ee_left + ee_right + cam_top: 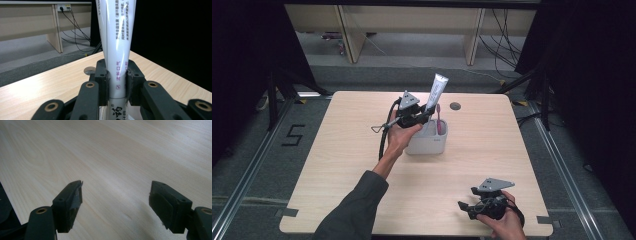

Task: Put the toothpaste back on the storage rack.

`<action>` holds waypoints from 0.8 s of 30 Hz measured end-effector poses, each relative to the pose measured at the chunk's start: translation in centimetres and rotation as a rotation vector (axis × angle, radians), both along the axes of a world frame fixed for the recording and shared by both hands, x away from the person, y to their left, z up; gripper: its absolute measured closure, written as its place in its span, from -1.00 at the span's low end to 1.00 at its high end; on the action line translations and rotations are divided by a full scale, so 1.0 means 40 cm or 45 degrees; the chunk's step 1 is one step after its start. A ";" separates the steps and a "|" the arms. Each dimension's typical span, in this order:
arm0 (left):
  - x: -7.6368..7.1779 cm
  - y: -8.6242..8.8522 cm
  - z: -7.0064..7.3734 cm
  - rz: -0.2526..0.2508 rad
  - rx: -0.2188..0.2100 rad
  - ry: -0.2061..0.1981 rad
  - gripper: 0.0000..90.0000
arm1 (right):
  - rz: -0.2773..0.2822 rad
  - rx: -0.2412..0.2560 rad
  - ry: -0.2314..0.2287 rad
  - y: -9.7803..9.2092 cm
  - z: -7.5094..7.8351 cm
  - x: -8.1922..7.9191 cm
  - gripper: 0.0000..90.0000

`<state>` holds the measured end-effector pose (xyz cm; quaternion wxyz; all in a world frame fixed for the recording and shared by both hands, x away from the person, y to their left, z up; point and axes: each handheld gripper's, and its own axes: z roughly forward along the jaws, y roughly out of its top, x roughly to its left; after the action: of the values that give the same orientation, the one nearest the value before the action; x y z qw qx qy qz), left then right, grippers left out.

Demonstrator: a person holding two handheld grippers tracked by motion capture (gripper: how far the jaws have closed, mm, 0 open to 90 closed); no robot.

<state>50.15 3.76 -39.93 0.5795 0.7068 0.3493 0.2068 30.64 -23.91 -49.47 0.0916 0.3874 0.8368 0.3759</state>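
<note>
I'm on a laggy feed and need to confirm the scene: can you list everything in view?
toothpaste tube: one, white with print, upright, clamped between the left jaws above the holder.
toothbrush: one, pink, standing in the holder.
holder: one, light grey, centre of the table.
table: one, light wood, with a round grommet hole near the far edge.
cabinets: beige, on the floor beyond the table, with cables.
left gripper: black, jaws shut on the tube.
right gripper: black, jaws open, low over the near right of the table.
</note>
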 end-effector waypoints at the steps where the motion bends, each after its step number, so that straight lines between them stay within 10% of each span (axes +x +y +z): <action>1: 0.001 0.001 -0.004 0.001 0.000 0.001 0.66 | -0.001 0.000 0.000 0.000 0.000 0.000 -0.38; 24: -0.011 0.001 -0.050 0.014 0.071 0.043 0.64 | 0.011 -0.011 -0.002 0.002 -0.003 0.001 -0.38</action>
<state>49.71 3.79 -41.93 0.5525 0.7240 0.3570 0.2076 30.69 -23.82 -49.61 0.0923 0.3832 0.8400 0.3729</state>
